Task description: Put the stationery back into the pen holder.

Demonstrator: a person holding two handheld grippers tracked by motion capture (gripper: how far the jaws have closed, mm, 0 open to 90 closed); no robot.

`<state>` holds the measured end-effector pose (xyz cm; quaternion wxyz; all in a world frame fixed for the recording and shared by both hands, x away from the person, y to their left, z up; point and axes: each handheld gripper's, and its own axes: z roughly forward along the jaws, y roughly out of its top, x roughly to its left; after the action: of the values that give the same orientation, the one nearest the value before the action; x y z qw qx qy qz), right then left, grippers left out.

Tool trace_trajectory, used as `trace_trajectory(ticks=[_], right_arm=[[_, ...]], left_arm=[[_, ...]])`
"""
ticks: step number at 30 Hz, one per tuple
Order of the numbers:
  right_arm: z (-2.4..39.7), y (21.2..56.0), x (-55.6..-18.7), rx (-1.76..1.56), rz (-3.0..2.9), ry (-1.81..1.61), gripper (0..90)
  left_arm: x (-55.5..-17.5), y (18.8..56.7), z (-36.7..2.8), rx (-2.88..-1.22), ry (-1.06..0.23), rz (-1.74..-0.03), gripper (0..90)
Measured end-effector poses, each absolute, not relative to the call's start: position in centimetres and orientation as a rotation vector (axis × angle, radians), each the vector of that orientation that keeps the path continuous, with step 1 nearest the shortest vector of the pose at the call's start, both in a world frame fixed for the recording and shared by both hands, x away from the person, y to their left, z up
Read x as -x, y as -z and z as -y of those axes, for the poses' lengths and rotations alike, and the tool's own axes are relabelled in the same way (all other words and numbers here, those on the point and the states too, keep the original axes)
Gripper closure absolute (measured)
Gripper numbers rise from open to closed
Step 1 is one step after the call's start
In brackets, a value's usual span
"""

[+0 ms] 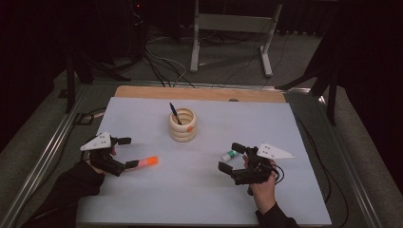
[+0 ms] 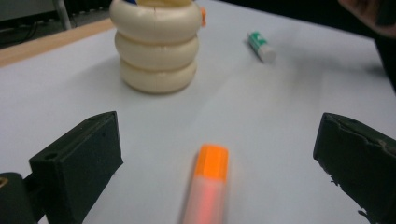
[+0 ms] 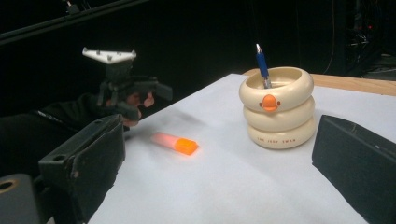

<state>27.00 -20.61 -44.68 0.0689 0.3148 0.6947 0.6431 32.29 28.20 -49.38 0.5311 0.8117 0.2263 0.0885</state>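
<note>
Highlighter [image 1: 146, 162], orange-capped with a pale pink barrel, lies between the left gripper's [image 1: 126, 153] spread jaws. Right gripper [image 1: 231, 157]: jaws apart, empty, near a green-and-white tube [image 1: 229, 155].

We see a dark room, grey floor [image 1: 228, 61] with cables [image 1: 161, 61], and a metal frame [image 1: 233, 28] beyond the desk [image 1: 190, 199].

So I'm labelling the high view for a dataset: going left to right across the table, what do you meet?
Left gripper → orange highlighter → cream ringed pen holder with a blue pen in it → small green-and-white tube → right gripper, held in the person's hand.
</note>
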Motion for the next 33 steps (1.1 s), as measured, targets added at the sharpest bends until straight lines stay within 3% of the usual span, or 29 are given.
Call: trace_trajectory(ticks=[33], right_arm=[[20.6, 44.7, -27.0, -0.959, -2.094, -1.941, 2.5]], left_arm=[[-31.9, 52.6, -28.1, -2.266, -0.233, -0.536, 37.2]])
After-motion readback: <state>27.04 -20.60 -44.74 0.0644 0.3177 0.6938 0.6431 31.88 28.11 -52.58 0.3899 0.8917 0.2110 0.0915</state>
